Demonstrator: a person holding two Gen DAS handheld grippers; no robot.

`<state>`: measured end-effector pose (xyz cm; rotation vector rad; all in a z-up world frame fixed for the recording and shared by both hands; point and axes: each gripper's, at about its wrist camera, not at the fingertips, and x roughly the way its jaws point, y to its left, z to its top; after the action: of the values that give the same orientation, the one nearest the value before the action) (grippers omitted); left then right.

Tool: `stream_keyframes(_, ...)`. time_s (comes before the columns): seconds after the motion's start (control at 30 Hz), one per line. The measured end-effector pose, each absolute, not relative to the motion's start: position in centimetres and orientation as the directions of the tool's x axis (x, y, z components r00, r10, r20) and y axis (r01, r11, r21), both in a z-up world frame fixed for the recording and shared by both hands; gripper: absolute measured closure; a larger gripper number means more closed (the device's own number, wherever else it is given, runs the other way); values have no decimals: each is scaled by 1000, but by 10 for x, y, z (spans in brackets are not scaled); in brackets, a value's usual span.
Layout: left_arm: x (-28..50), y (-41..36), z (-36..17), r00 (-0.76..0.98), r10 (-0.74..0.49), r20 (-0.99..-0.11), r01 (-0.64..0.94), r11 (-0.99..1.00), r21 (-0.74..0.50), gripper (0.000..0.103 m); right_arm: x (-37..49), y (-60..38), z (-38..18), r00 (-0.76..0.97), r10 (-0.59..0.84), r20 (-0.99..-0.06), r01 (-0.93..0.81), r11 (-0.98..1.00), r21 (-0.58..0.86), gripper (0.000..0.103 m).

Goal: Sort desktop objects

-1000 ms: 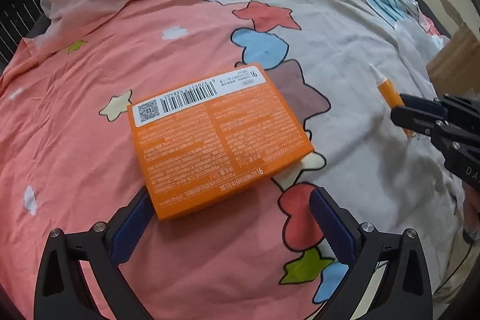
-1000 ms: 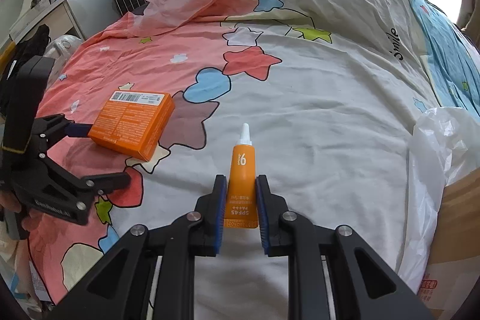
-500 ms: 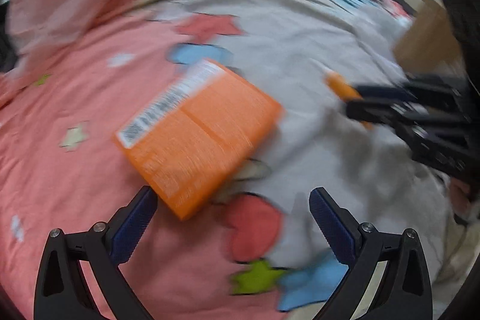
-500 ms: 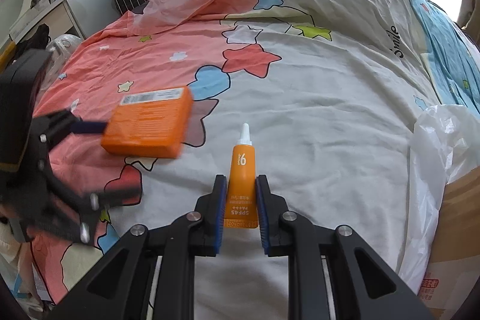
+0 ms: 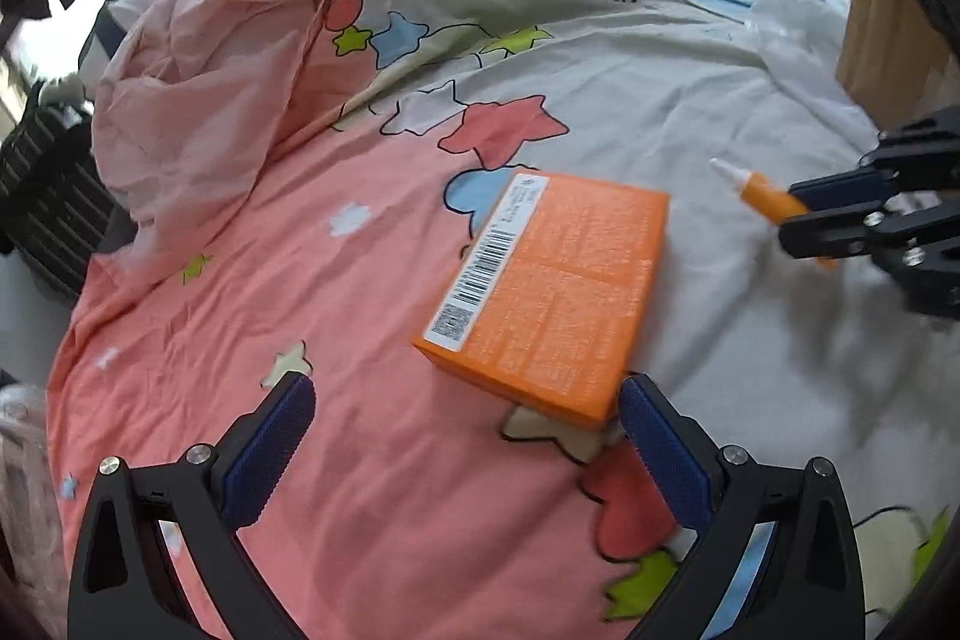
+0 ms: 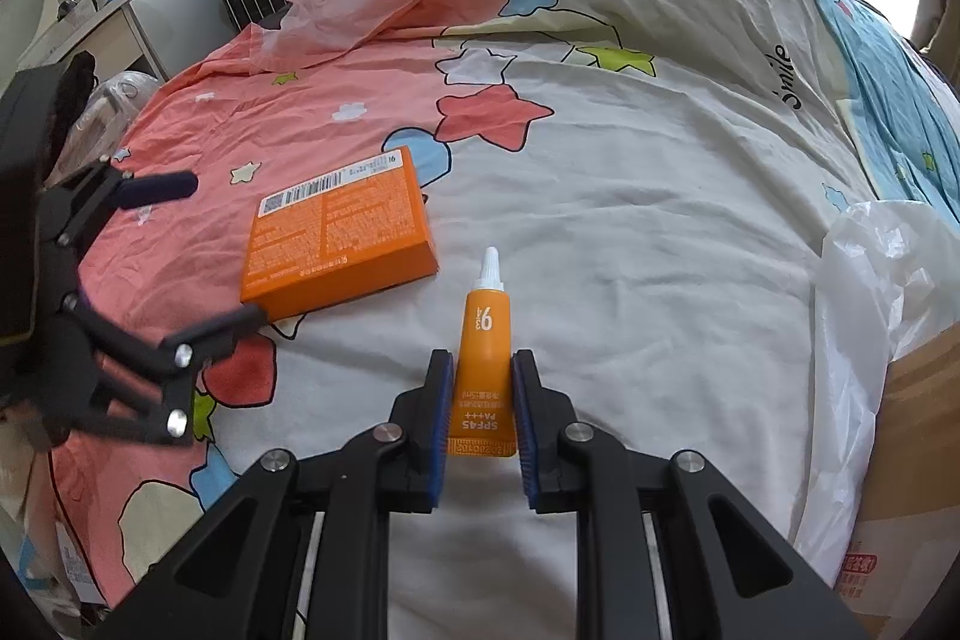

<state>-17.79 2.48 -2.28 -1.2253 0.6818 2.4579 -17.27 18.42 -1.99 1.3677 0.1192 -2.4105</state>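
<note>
Right gripper (image 6: 480, 400): fingers clamped on orange tube (image 6: 485, 340), ready to lift.
Left gripper (image 5: 465, 436): fingers apart, orange box (image 5: 546, 292) at 12 o'clock, unheld on bed (image 5: 300, 280).

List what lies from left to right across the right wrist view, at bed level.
Left tool, open → orange box lying flat → orange tube held in the right tool → white plastic bag → cardboard box at the right edge.
</note>
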Motion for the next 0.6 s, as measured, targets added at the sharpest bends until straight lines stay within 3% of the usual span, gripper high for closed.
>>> stream_keyframes(0.17, -190, 31, -33, -518, 182, -836, -563, -808, 173, 0, -174, 182, -23, -461, -255, -850, 354, -931, 87, 85)
stream_keyframes(0.6, -204, 31, -46, -465, 278, -841, -599, -798, 68, 0, -182, 170, -34, -441, -223, -869, 383, -923, 42, 85)
